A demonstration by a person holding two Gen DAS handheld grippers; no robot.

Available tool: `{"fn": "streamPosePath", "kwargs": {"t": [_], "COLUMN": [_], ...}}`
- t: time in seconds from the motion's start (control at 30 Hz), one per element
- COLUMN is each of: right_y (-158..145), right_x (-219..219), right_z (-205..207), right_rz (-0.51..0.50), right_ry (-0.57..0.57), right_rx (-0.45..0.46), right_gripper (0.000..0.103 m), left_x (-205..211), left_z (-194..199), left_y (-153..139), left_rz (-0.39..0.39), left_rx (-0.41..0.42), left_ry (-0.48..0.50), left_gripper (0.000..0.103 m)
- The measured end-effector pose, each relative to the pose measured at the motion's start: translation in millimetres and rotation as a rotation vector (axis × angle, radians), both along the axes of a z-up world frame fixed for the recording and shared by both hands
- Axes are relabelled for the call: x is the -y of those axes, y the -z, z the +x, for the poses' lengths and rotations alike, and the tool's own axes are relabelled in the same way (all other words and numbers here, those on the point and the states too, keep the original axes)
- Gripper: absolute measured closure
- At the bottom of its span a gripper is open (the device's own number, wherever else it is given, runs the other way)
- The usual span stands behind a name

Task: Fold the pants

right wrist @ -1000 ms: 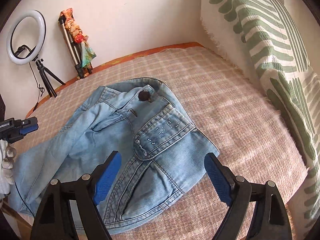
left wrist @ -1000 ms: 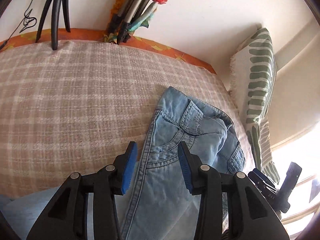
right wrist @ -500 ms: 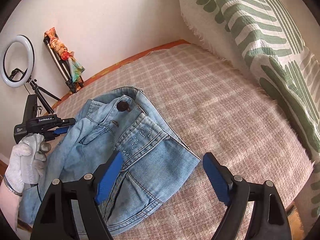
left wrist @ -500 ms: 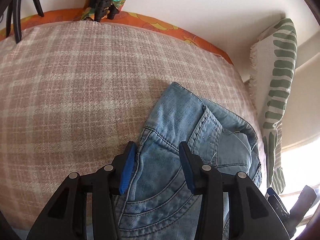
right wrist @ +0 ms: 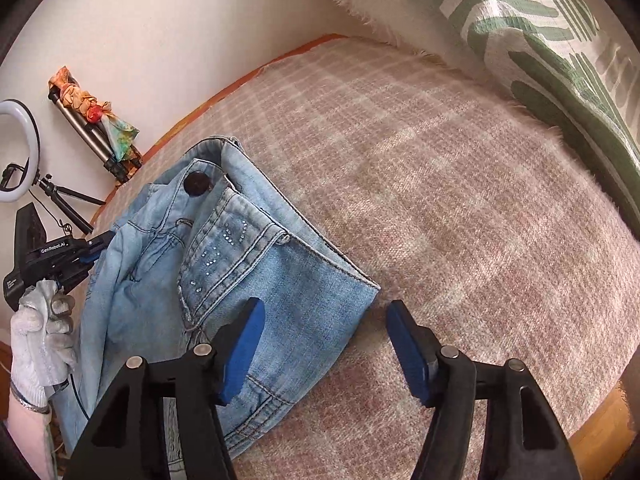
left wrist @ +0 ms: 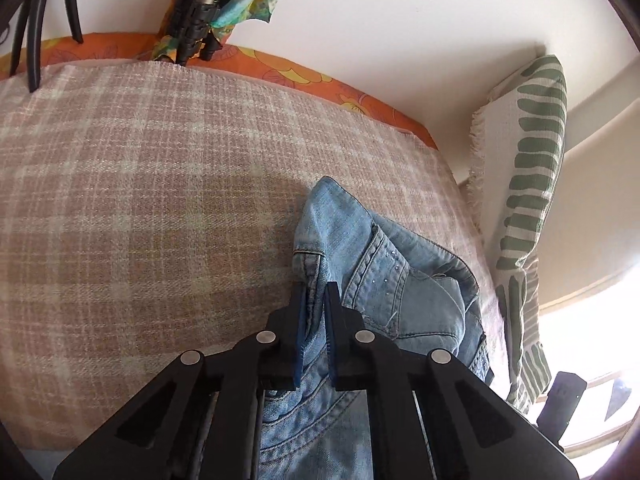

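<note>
Light blue jeans point(left wrist: 400, 280) lie crumpled on a pink checked blanket point(left wrist: 140, 200), waistband and dark button point(right wrist: 197, 182) facing up. My left gripper point(left wrist: 315, 296) is shut on a folded denim edge at the jeans' left side. In the right wrist view the same left gripper point(right wrist: 86, 252) shows at the far left, held by a white-gloved hand point(right wrist: 40, 320). My right gripper point(right wrist: 325, 308) hovers low over the jeans' point(right wrist: 280, 280) near right corner. Its jaws are closing with the corner between them, and the blue pads are clear of the cloth.
A green-striped cushion point(right wrist: 520, 20) leans on the wall at the blanket's point(right wrist: 480, 200) right side and also shows as the cushion point(left wrist: 532, 200) in the left wrist view. A ring light point(right wrist: 16, 152) and a folded tripod point(right wrist: 100, 136) stand by the far wall.
The left gripper moved forward along the jeans and shut on the denim edge. The right gripper sank toward the jeans' corner, rolled a little, and its jaws narrowed.
</note>
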State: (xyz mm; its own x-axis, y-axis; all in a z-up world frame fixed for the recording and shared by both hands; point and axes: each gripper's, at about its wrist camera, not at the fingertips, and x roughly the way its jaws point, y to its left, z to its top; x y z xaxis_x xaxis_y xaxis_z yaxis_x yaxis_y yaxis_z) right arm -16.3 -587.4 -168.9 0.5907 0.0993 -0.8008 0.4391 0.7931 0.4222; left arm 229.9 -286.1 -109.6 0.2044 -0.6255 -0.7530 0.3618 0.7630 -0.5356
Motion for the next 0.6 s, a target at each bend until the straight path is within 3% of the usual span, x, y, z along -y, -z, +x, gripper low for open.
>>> {"fn": "streamPosePath", "kwargs": {"t": [0.13, 0.23, 0.3, 0.37, 0.5, 0.57, 0.6], "right_y": [-4, -12, -22, -33, -53, -58, -58], "right_x": [-3, -3, -4, -2, 6, 5, 4], "right_z": [-6, -16, -21, -26, -36, -36, -34], "right_rz": [0.000, -0.055, -0.112, -0.110, 0.016, 0.052, 0.077], "right_ry": [0.005, 0.022, 0.033, 0.037, -0.001, -0.038, -0.064], "right_rx": [0.016, 0.024, 0.028, 0.075, 0.234, 0.278, 0.290], "right_gripper": [0.094, 0.094, 0.086, 0.056, 0.041, 0.024, 0.020], "left_x": [0, 9, 19, 31, 60, 73, 80], "left_z": [-22, -48, -70, -90, -136, -158, -166], "left_y": [-31, -47, -56, -59, -54, -45, -39], "left_rz": [-0.051, -0.072, -0.080, -0.104, -0.101, -0.076, -0.051], "left_rx": [0.060, 0.078, 0.098, 0.092, 0.096, 0.094, 0.102], "left_ry": [0.078, 0.149, 0.209, 0.261, 0.381, 0.447, 0.472], "left_gripper": [0.097, 0.097, 0.097, 0.097, 0.097, 0.097, 0.097]}}
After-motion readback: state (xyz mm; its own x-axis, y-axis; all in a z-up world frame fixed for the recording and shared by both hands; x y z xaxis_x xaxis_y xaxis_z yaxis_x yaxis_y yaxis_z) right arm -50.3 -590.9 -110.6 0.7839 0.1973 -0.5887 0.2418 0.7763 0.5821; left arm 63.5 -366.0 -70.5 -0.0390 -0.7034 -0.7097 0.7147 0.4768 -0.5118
